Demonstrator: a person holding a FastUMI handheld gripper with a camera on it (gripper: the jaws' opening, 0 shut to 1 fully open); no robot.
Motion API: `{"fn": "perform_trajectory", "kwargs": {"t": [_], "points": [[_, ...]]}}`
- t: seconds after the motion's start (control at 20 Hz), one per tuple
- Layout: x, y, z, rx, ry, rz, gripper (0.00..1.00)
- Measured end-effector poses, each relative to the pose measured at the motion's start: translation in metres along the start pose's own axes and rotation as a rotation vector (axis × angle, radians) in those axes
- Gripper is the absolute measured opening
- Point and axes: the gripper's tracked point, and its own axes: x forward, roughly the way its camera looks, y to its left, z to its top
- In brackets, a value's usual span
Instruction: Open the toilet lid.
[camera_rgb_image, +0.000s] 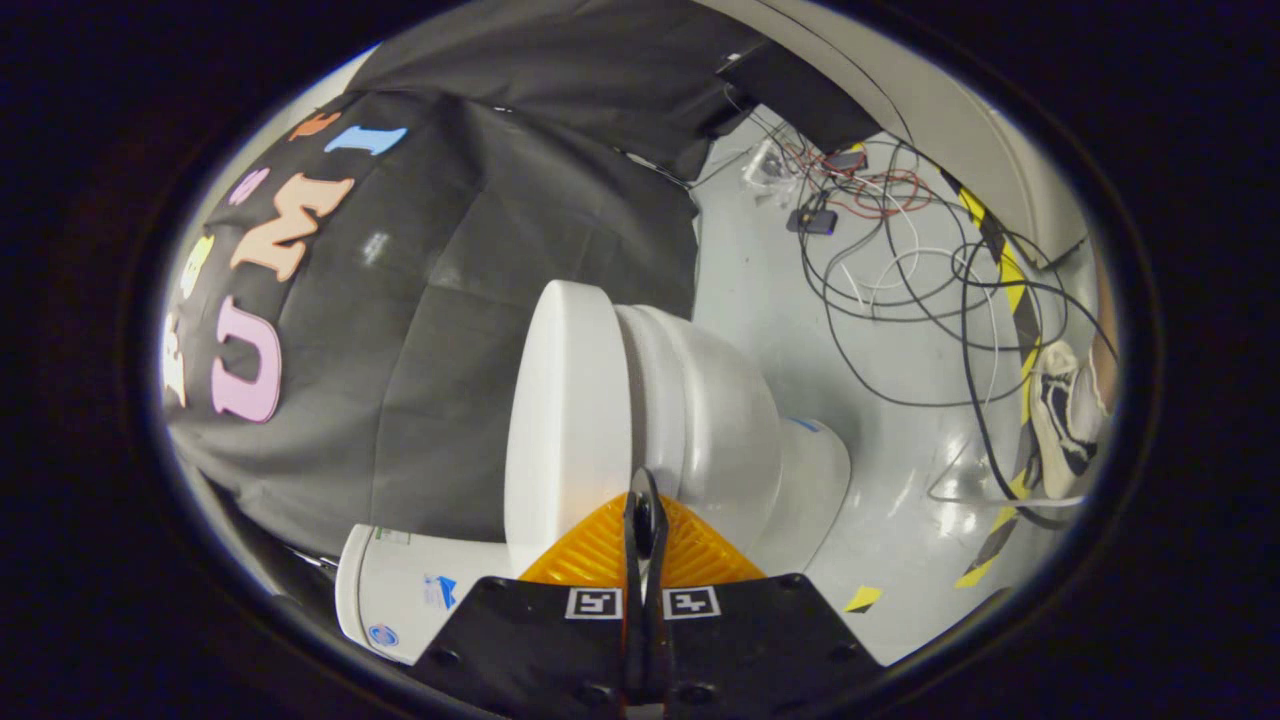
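The view is rolled sideways, so the white toilet lies across it. Its lid (565, 420) rests flat against the seat and bowl (705, 420), down on the toilet. The tank (400, 590) shows beside the fingers, against the black cloth. My gripper (645, 497) is shut, its fingers pressed together with nothing between them. The fingertips sit right at the seam where the lid's rim meets the seat, near the toilet's front edge. I cannot tell whether they touch the rim.
The grey glossy floor (760, 300) spreads beyond the bowl. A tangle of cables (900, 260) and small devices lies on it. Yellow-black tape (1010, 270) runs along the floor, and a person's shoe (1065, 420) stands by it. The black cloth wall (450, 300) hangs behind the lid.
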Motion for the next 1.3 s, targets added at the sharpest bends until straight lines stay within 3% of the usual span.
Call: {"fn": "perform_trajectory", "kwargs": {"t": [0.3,0.8,1.3], "points": [[-0.023,0.042,0.008,-0.201,-0.033,0.017,0.01],[-0.062,0.116,0.001,-0.493,-0.075,0.137,0.00],[-0.083,0.157,-0.015,-0.847,-0.103,0.169,0.00]]}}
